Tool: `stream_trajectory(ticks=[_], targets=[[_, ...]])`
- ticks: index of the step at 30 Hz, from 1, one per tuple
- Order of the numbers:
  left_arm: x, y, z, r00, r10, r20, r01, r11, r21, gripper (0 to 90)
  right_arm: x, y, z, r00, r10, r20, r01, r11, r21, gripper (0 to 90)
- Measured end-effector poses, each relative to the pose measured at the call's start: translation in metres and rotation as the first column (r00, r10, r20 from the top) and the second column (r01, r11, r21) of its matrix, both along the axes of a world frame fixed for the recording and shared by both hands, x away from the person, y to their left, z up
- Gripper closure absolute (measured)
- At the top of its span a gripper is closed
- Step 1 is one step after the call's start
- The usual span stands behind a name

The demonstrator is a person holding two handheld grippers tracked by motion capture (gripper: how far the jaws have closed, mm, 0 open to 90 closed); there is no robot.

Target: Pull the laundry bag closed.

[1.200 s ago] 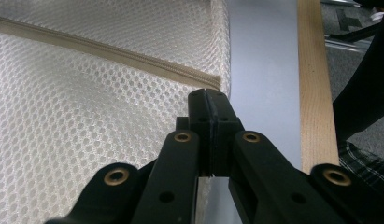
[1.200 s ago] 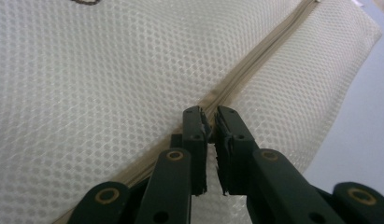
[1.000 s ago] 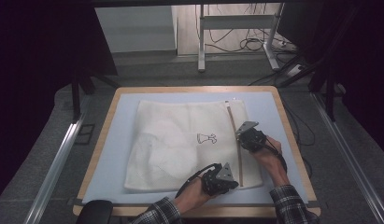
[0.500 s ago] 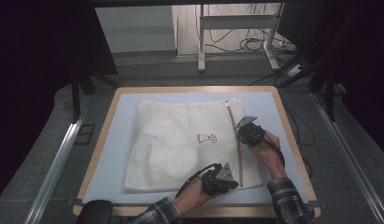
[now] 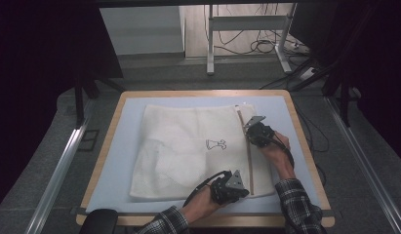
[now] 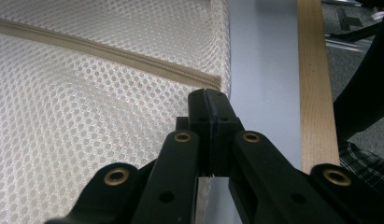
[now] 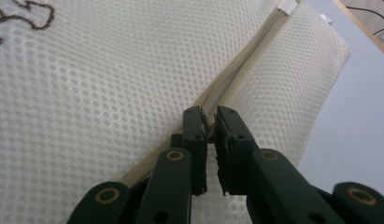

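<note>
The right gripper (image 5: 253, 130) has slid a little farther up the zipper (image 5: 249, 161) since a second ago, while the left gripper (image 5: 235, 187) stays put at the near end. The mesh laundry bag (image 5: 188, 146) lies flat on the blue mat (image 5: 117, 161). The left jaws are pressed together on the bag's corner beside the zipper's end (image 6: 213, 84); the right jaws pinch something small on the zipper (image 7: 227, 88), nearly closed.

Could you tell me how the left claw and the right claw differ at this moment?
The left claw is pressed fully shut at the near end of the mesh bag's zipper; the right claw shows a narrow gap, pinching something small farther along the zipper. The left sits by the bag's corner, the right farther up. Both are black and work on the zipper line.
</note>
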State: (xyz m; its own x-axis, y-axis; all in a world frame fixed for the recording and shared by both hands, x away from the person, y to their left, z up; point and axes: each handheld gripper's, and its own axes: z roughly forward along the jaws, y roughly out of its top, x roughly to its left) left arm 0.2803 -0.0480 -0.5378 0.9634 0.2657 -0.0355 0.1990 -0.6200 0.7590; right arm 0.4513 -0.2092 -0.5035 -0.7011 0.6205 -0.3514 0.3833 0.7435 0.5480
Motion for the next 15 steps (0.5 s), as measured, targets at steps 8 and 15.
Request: stream_trajectory(ticks=[8,15], targets=[[-0.001,0.000,0.000,1.0000,0.001,0.003,-0.001,1.0000,0.001,90.0,0.010,0.002,0.000,1.0000,-0.005,0.001,0.005,1.000,-0.003,81.8],[-0.001,0.000,0.000,1.0000,0.001,0.003,-0.001,1.0000,0.001,90.0,0.020,0.004,-0.001,0.9999,-0.009,0.010,0.009,1.000,-0.006,81.9]])
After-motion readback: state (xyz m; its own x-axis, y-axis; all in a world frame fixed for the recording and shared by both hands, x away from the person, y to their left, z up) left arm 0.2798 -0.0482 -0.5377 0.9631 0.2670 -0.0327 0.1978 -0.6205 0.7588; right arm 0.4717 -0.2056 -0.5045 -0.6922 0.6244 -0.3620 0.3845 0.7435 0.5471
